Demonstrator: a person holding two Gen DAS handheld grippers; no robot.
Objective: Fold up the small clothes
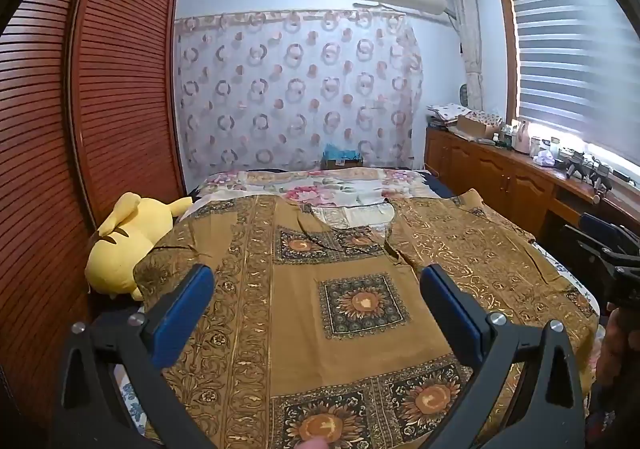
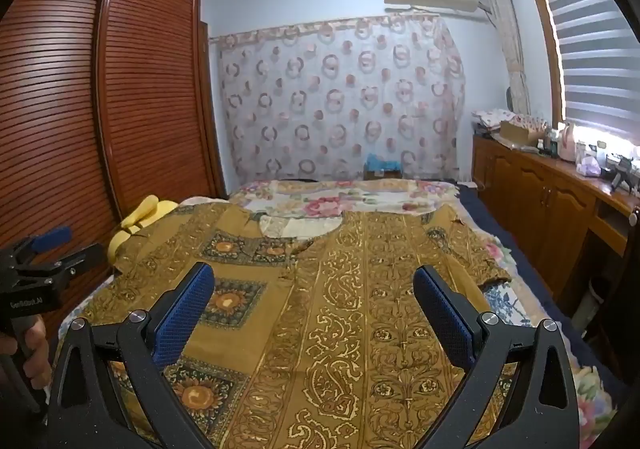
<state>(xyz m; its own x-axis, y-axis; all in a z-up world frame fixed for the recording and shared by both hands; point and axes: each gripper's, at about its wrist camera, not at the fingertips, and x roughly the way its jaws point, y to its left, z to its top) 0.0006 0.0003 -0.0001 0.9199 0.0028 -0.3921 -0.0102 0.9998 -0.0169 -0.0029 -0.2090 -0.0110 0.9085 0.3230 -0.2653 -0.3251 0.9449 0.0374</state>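
Bed (image 1: 412,185) with floral sheet runs ahead of both grippers. Brown-gold patterned garment (image 1: 344,257) spread flat on it, directly beneath and ahead of both, neckline at far end. Wardrobe (image 1: 120,89) off to left of the left gripper (image 1: 316,289); yellow plush toy (image 1: 124,245) just left-ahead of it, at garment's edge. Left gripper: jaws wide apart, nothing between, hovering over garment. Right gripper (image 2: 314,289): same, jaws apart, empty, above garment's scroll-patterned half.

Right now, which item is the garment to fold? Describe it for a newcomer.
Start at the bed beside the slatted wooden wardrobe. Spread flat across it lies a mustard-brown printed cotton shirt, unlike the pink floral bedsheet beyond and the yellow plush toy beside it.
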